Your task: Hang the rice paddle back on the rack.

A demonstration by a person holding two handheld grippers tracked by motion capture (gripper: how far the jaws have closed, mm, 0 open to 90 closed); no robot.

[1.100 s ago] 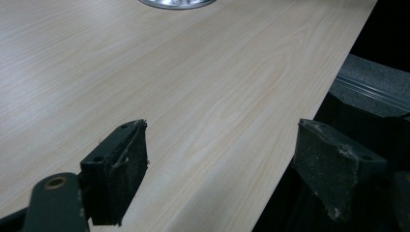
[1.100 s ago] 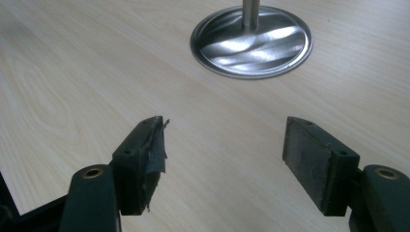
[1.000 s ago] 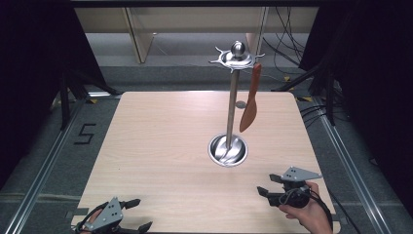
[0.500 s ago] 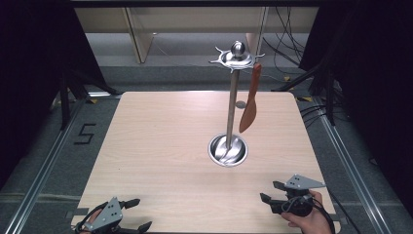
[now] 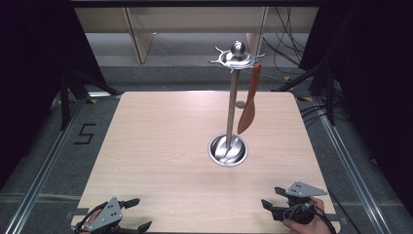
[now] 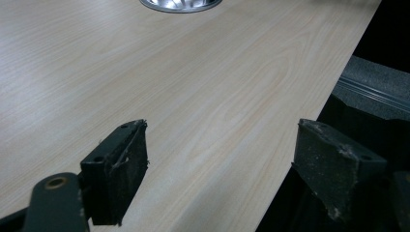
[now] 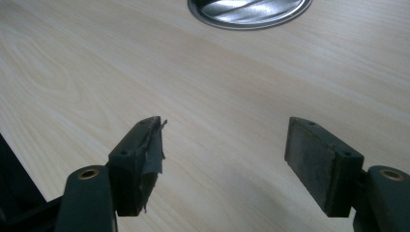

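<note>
A steel utensil stand (image 5: 233,105) rises from a round base (image 5: 227,150) right of the table's middle. An orange-brown spatula (image 5: 248,105) hangs from a hook on its top ring (image 5: 237,57). My left gripper (image 5: 138,213) rests at the near left corner of the table, open and empty. My right gripper (image 5: 272,197) is at the near right, held by a hand (image 5: 311,226), open and empty, pointing left. In the left gripper view the jaws (image 6: 220,164) stand wide apart over bare wood, with the base (image 6: 181,4) far ahead. The right gripper view shows its jaws (image 7: 225,159) apart too, base (image 7: 249,12) ahead.
The light wooden table (image 5: 160,146) has a small round mark (image 5: 240,104) behind the stand. The table edge (image 6: 309,121) runs close by my left gripper's right jaw. Grey floor, metal rails and cables surround the table; a "5" (image 5: 84,134) is marked at the left.
My right gripper has drawn back a little toward the near edge of the table. The left gripper, stand and spatula have not moved.
</note>
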